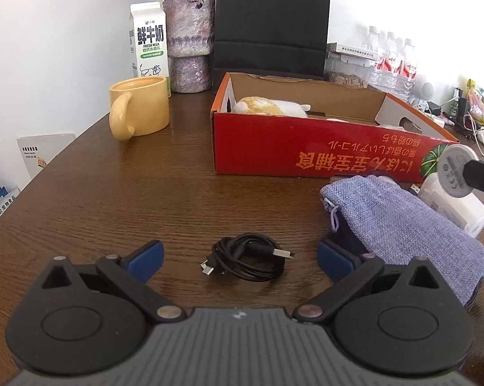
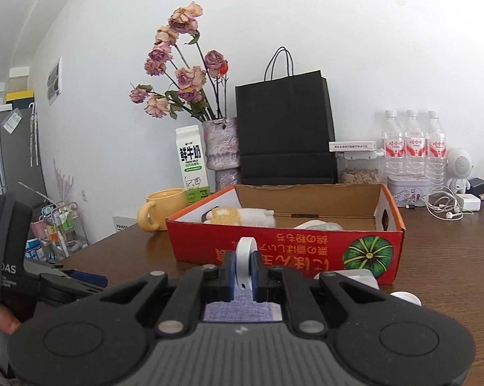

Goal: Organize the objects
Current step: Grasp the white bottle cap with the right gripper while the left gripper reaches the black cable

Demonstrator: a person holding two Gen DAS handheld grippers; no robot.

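From the left wrist, the left gripper (image 1: 240,259) is seen spread wide, nothing held, straddling a coiled black USB cable (image 1: 246,256) on the dark wooden table (image 1: 113,193), seemingly for a pickup.

From the right wrist, the right gripper (image 2: 243,275) is seen clamped on a flat white round disc (image 2: 244,265), carried edge-on toward the red open cardboard box (image 2: 283,244); the cable is hidden here.

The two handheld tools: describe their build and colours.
Both the left tool and right tool share one design: black linkage arms on round black hubs with silver pivot pins, blue pads on the fingers, and a grey ribbed body between the hubs.
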